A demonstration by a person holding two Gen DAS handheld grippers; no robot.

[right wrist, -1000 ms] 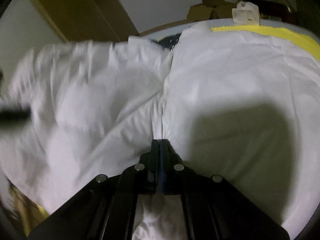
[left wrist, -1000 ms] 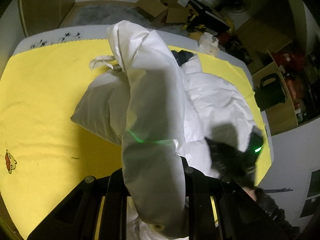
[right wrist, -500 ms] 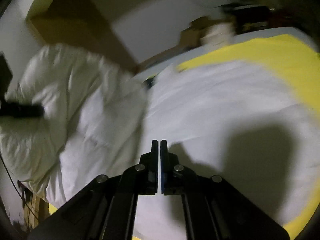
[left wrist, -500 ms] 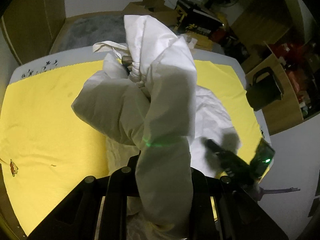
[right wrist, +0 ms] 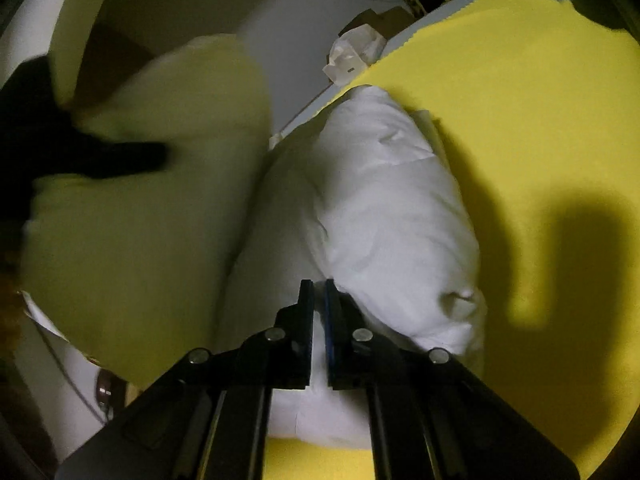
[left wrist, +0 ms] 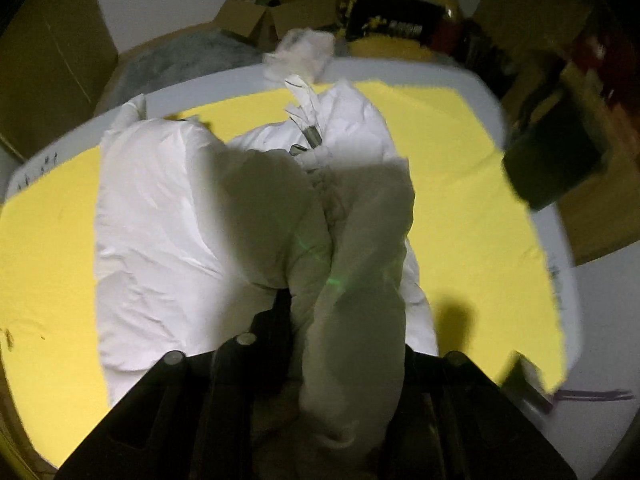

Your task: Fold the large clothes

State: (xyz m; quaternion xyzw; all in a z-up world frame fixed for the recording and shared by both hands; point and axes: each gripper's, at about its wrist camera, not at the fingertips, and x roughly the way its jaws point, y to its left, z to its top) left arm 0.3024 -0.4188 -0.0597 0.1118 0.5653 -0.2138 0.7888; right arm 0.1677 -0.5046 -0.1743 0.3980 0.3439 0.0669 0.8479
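A white puffy jacket (left wrist: 168, 232) lies bunched on the yellow cloth (left wrist: 472, 208). My left gripper (left wrist: 320, 320) is shut on a thick fold of the jacket and holds it raised, the fabric draped over and hiding the fingertips. In the right wrist view the jacket (right wrist: 384, 208) lies folded beside a lifted part of it (right wrist: 152, 208) at the left. My right gripper (right wrist: 318, 292) stands just above the jacket with its jaws a narrow gap apart and white fabric showing between them. The left gripper's dark body (right wrist: 80, 156) shows at the left.
The yellow cloth (right wrist: 520, 120) covers a white table (left wrist: 592, 320). A crumpled white bag (left wrist: 304, 52) sits at the table's far edge and also shows in the right wrist view (right wrist: 352, 56). Cardboard boxes (left wrist: 260, 20) and dark clutter stand beyond.
My left gripper has carried the raised jacket part over towards the left, folding it. My right gripper has pulled back and its jaws have parted slightly; the jacket now looks narrower.
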